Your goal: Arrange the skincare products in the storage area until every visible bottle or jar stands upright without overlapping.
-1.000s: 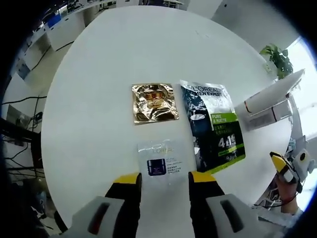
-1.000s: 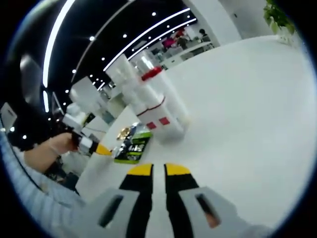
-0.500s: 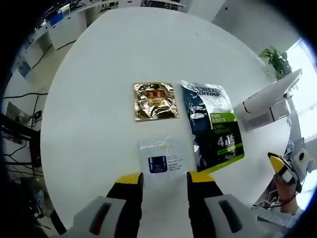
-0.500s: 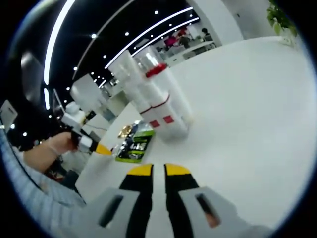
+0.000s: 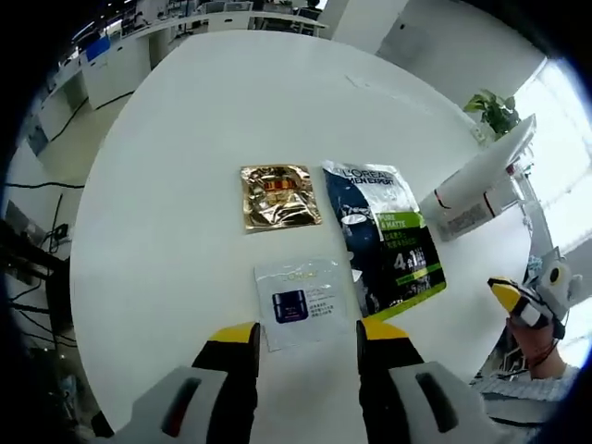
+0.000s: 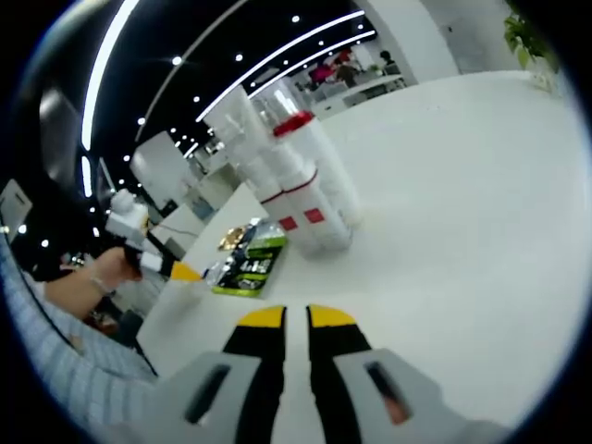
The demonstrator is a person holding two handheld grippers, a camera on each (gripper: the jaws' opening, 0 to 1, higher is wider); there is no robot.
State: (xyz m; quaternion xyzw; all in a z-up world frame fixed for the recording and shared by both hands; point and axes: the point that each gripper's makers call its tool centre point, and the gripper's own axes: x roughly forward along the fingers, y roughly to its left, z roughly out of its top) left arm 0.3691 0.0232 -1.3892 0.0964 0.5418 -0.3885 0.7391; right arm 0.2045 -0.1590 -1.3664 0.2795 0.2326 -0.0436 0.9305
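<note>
Lying flat: three sachets (image 5: 298, 302) on table (image 5: 166, 176)

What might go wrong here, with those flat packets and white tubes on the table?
The clear sachet lies flat by the left hand-held gripper; its jaws may slide over it. The dark packet reaches toward the table edge and could get pushed off. The white tubes could topple if bumped.

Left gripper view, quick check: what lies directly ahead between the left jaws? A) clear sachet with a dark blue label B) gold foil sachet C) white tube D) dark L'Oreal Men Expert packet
A: the clear sachet with a dark blue label lies flat just past the left gripper, with the gold foil sachet farther off and the L'Oreal Men Expert packet to its right.
</note>
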